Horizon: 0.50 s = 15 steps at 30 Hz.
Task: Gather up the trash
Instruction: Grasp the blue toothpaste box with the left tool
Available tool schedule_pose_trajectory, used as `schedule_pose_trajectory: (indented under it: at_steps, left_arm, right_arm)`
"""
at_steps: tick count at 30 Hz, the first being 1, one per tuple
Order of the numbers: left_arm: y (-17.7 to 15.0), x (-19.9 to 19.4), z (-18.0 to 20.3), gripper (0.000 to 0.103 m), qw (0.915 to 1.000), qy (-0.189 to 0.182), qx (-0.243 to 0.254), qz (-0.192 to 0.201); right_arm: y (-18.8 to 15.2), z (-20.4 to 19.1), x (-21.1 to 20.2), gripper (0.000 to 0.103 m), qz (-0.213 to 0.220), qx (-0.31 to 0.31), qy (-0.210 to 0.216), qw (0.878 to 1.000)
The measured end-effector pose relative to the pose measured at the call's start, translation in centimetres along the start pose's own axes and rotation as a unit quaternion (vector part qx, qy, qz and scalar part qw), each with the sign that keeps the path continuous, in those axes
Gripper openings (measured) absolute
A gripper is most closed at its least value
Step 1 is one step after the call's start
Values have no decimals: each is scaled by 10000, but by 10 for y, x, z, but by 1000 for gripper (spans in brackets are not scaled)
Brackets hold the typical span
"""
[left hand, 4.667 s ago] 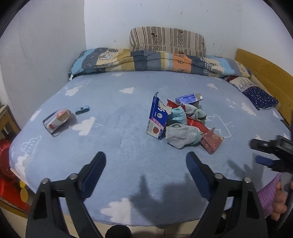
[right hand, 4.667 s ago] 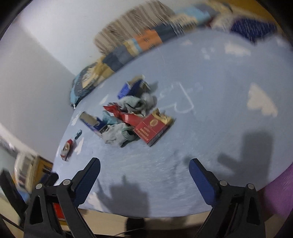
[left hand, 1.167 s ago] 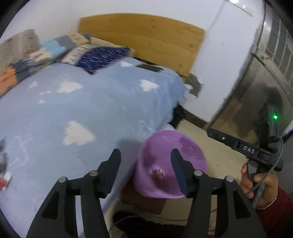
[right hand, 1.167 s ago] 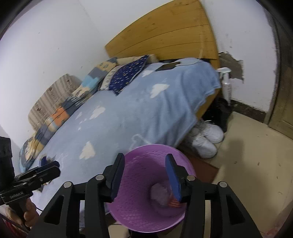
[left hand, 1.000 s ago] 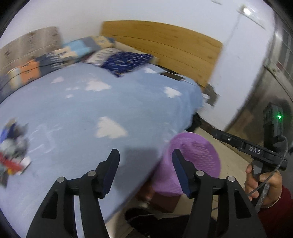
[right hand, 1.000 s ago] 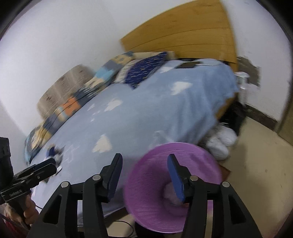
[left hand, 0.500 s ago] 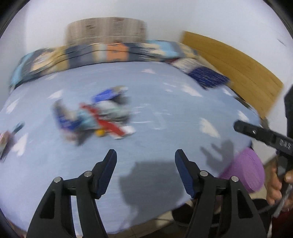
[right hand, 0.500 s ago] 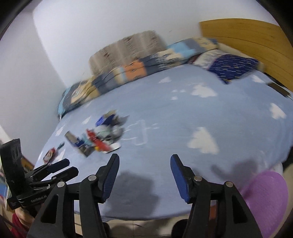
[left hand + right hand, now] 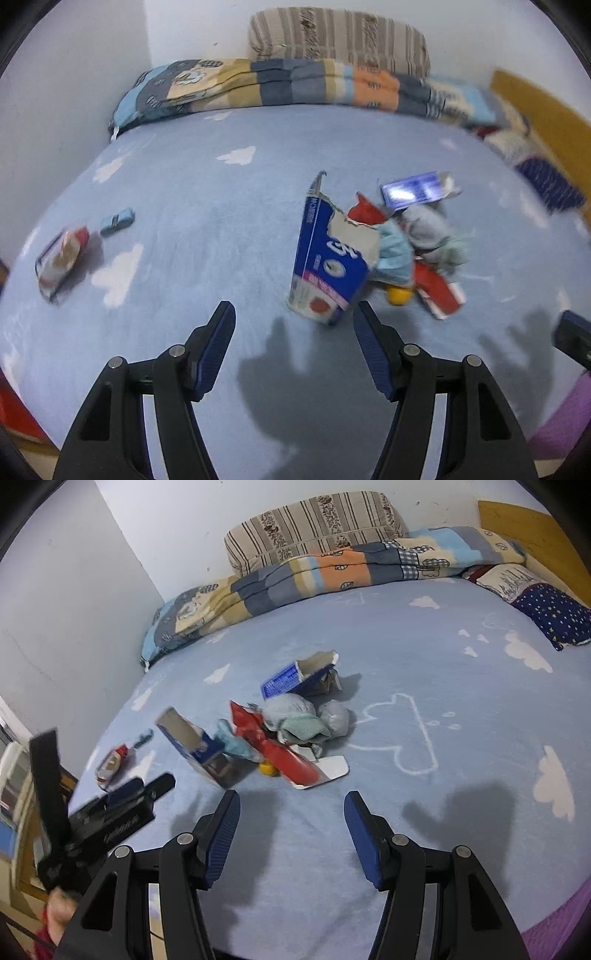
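Legible text: little. Torn blue carton (image 9: 330, 258), centre of the left wrist view: large white digits on its face, seemingly "45", partly cut by the tear; small print below too blurred to read. Second blue box (image 9: 295, 677), centre of the right wrist view: white print, unreadable. Left tool (image 9: 122, 827), lower left of the same view: white lettering, motion-blurred.

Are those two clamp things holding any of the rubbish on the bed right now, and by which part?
No, nothing is held. The left gripper and the right gripper are both open and empty, above the blue bedspread, short of the torn blue carton.
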<state>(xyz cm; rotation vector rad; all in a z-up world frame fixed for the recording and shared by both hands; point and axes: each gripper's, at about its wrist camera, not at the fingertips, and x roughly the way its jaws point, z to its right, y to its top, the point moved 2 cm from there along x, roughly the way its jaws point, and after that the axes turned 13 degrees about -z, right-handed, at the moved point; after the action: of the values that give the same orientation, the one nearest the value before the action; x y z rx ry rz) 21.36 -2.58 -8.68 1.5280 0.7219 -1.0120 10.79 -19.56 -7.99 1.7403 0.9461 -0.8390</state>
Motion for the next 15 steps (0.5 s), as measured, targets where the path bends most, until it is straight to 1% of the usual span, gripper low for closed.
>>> schedule_pose_trajectory:
  at_steps: [3,6,9,10,11,12,13,15]
  left_arm:
    - [16,20,9,65,9995,207,219,22]
    - [29,38,11,65,9993,278,263,42]
    - [39,47,10,65,9997,81,222,117]
    - [41,49,12,64,9996,69,248,112]
    - [43,50,13,59,9995,55,294,131]
    - [44,50,15,50,9994,30,328,137]
    - [45,50,16,47,9993,-12,355,119]
    - [47,49,15,46,9994,-90,318,97]
  right_arm:
    - [-1,11,9,62,-90,18,-141,9999]
    - [-2,18,13,62,-145,-3,-292,9995]
    - [-3,18,13,62,-162,-63,-289,9994]
    - [-3,17,14,62,-176,-92,-279,9994]
    - [-3,16,15,62,-193,-120,-269,9994]
    - [-3,16,16,62,-200,-130,-257,9994]
    - [-3,15,16,62,-205,-135,-248,9994]
    - [-3,12,19,62,-228,-150,-227,9994]
